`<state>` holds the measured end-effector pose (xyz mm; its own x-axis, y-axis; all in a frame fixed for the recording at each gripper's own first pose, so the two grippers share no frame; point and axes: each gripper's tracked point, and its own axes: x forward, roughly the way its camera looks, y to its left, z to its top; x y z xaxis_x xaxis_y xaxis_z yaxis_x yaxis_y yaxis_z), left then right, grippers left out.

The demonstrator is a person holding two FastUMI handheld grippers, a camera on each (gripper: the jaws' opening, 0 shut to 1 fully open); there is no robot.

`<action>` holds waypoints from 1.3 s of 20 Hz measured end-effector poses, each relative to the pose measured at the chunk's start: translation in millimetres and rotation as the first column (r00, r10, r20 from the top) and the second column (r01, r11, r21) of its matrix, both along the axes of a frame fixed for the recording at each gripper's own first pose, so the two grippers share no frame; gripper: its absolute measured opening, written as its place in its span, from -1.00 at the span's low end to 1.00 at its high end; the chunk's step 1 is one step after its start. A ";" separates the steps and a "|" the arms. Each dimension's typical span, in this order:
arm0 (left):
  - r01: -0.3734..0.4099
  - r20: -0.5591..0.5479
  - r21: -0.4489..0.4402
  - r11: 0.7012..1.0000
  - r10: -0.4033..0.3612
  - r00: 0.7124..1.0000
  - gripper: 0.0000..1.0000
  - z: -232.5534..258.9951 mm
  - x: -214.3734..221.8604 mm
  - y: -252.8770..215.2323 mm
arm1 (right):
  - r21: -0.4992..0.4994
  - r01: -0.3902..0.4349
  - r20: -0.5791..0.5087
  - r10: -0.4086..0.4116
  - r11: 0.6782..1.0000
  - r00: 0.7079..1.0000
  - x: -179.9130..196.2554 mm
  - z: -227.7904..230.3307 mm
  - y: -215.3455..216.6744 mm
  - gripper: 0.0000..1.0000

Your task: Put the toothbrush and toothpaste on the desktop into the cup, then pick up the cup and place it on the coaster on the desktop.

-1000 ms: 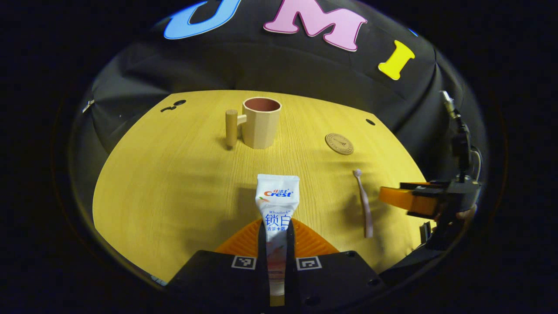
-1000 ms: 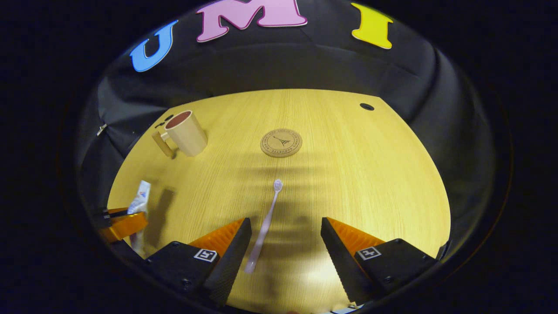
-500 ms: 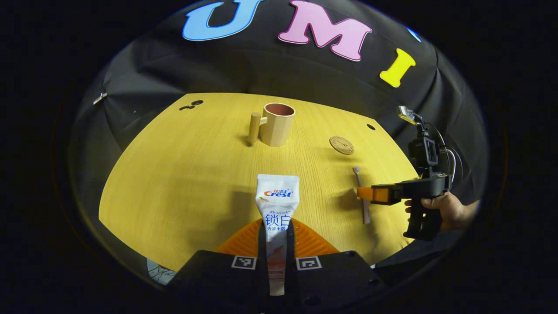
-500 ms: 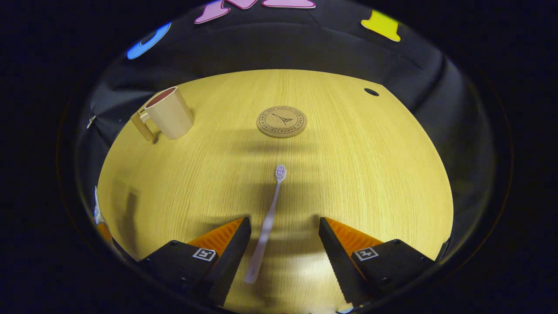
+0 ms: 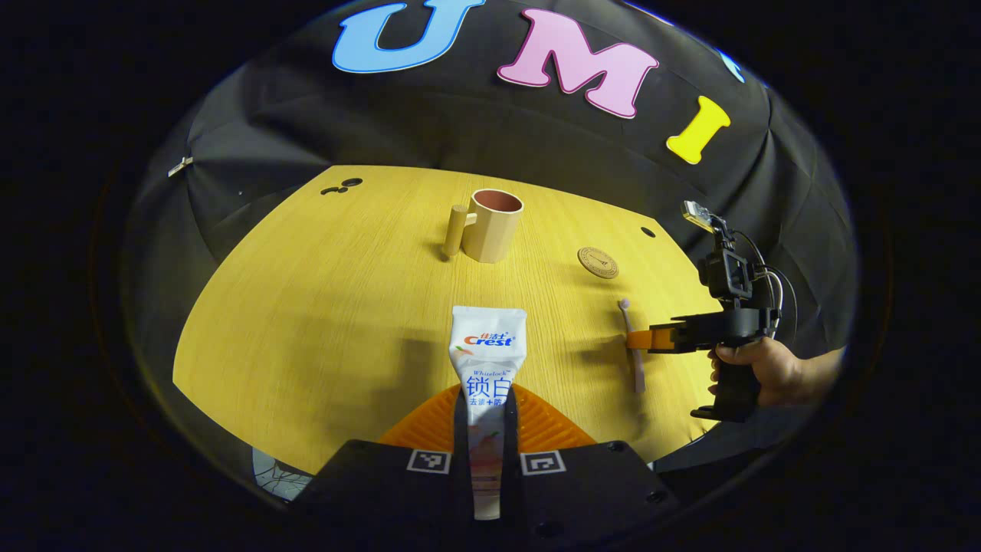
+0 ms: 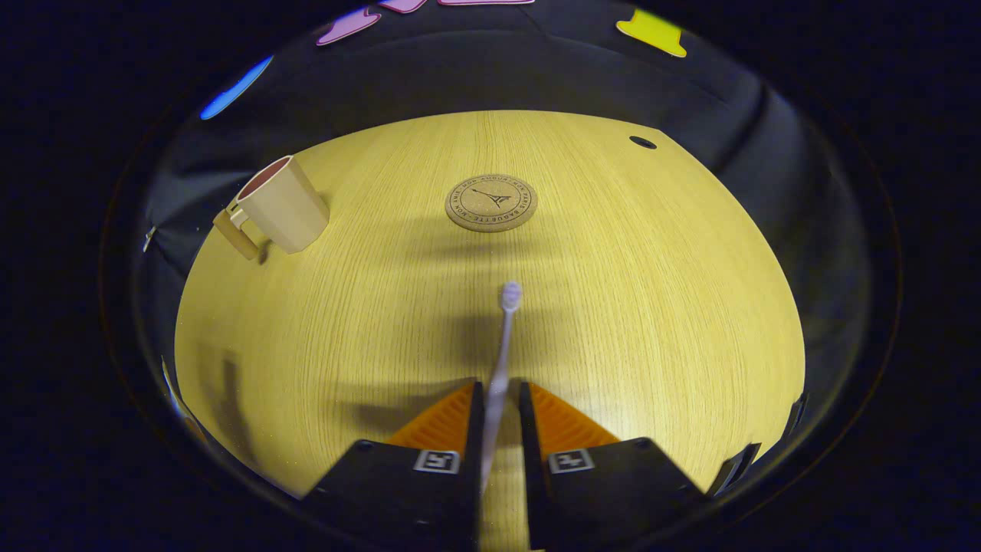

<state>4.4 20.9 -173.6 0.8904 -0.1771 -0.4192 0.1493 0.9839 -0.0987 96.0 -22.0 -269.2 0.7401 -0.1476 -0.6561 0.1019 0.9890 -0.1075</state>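
My left gripper is shut on the white toothpaste tube, which sticks out forward above the wooden desktop. The beige cup stands upright farther ahead, handle to its left. In the right gripper view, my right gripper has closed around the handle of the pale toothbrush, whose head points toward the round cork coaster. The toothbrush lies low at the desktop. The cup is at the far left. The right gripper is at the right in the left gripper view.
A hand holds the right gripper's handle at the desk's right edge. The coaster lies between the cup and the toothbrush. A small dark hole sits near the desk's far right corner. Black cloth surrounds the desk.
My right gripper's fingers have closed from wide open onto the toothbrush handle, and the brush has straightened between them. My left gripper keeps the toothpaste and has drawn back slightly from the cup.
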 end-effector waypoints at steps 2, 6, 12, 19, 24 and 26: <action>0.011 -0.008 0.009 1.000 -0.011 1.000 -0.63 -5.1 -5.8 -1.5 | 0.004 -0.038 0.001 0.038 0.999 0.999 -1.8 0.0 4.0 -0.77; 0.016 -0.027 -0.007 1.000 -0.016 0.999 -0.63 -16.8 -9.4 -5.8 | -0.017 -0.207 -0.051 0.206 0.978 0.977 -16.7 -3.9 12.5 -0.89; -0.004 0.021 -0.059 0.998 0.005 1.000 -0.63 7.1 3.2 -0.4 | 0.050 -0.231 -0.018 0.232 0.972 0.973 -44.7 13.7 4.5 -0.89; 0.004 0.190 -0.114 0.994 0.018 0.982 -0.63 101.8 52.3 1.6 | 0.167 -0.178 0.099 0.163 0.970 0.982 -67.3 63.2 -18.5 -0.89; 0.025 0.291 -0.101 0.995 0.005 0.957 -0.63 155.3 106.6 -10.3 | 0.193 -0.207 0.129 0.185 0.959 0.974 -89.5 83.9 -20.6 -0.90; 0.021 0.330 -0.136 0.990 0.025 0.944 -0.63 175.7 130.8 -16.6 | 0.214 -0.208 0.137 0.181 0.954 0.974 -95.7 91.2 -22.0 -0.90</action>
